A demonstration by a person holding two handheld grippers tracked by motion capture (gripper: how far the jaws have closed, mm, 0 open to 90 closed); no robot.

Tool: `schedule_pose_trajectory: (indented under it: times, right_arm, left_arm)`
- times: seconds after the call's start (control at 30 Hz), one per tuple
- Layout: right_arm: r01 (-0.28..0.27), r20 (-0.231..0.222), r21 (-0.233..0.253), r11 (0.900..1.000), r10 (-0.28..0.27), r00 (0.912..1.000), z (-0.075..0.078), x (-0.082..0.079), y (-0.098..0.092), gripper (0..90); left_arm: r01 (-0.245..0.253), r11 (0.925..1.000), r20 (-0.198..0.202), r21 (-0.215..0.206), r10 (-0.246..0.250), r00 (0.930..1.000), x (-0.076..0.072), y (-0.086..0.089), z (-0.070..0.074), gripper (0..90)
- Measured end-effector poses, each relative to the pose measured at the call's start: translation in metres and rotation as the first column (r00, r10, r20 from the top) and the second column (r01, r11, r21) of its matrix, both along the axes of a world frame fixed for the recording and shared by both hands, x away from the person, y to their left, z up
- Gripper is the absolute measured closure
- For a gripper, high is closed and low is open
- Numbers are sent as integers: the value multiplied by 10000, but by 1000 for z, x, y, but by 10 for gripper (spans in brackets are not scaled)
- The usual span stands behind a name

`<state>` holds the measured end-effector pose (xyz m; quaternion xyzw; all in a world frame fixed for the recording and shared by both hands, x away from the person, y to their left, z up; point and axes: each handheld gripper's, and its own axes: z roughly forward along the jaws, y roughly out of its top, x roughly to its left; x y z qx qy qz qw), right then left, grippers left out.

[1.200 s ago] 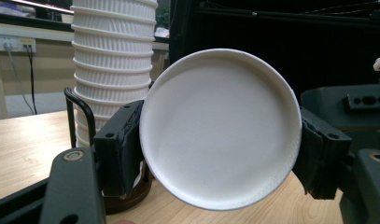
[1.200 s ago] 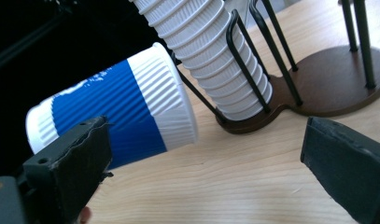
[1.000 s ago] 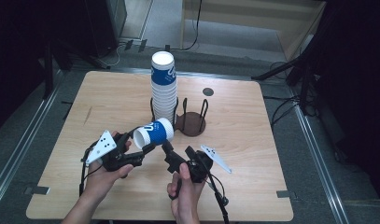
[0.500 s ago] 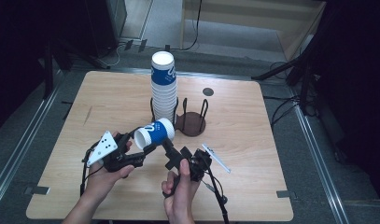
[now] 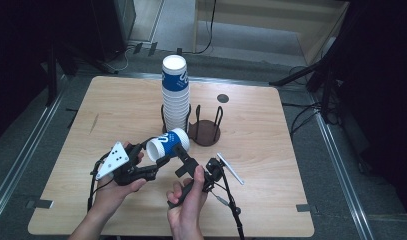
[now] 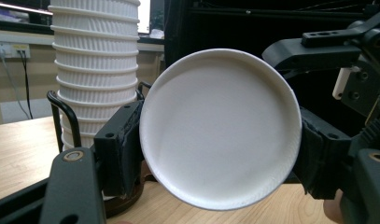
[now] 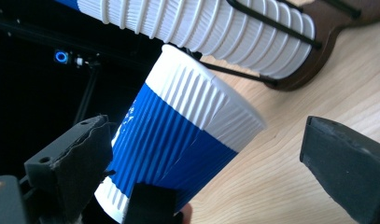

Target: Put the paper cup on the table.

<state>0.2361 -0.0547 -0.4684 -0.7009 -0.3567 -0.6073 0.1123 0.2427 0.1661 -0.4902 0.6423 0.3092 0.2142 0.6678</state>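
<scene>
We hold a blue-and-white paper cup (image 5: 168,144) on its side at the centre of the high view, above the desk (image 5: 271,150), just in front of the cup stack (image 5: 175,95) in its wire holder (image 5: 205,131). The left gripper (image 5: 158,161) has its fingers clamped on the cup rim. The right gripper (image 5: 183,157) reaches beside it, fingers apart. Next, we judge, it must close on the cup body.

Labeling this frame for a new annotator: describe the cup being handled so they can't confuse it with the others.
On the wooden table a tall stack of cups stands upright in a black wire holder. Just in front of it, the left gripper holds one blue-and-white ribbed paper cup by its sides. It alone lies on its side above the table, apart from the stack, white bottom toward the person.
</scene>
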Motion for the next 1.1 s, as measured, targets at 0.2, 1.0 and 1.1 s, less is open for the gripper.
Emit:
schedule_pose_trajectory:
  times: [0.2, 1.0, 1.1]
  right_arm:
    - [-1, -515, 820, 9966, 43, 9987, -1, 2, 3, 25]
    - [434, -1775, 2914, 9556, 95, 9841, -15, 25, 3, 35]
    - [371, -1862, 3046, 9518, 213, 9823, -17, 27, 2, 37]
  left_arm:
    - [95, 10000, 27, -4, -95, 10000, -1, -3, 0, 284]
    - [420, 9987, 174, 280, -425, 9989, -5, -12, -1, 285]
    - [433, 9986, 175, 289, -438, 9989, -5, -12, -2, 285]
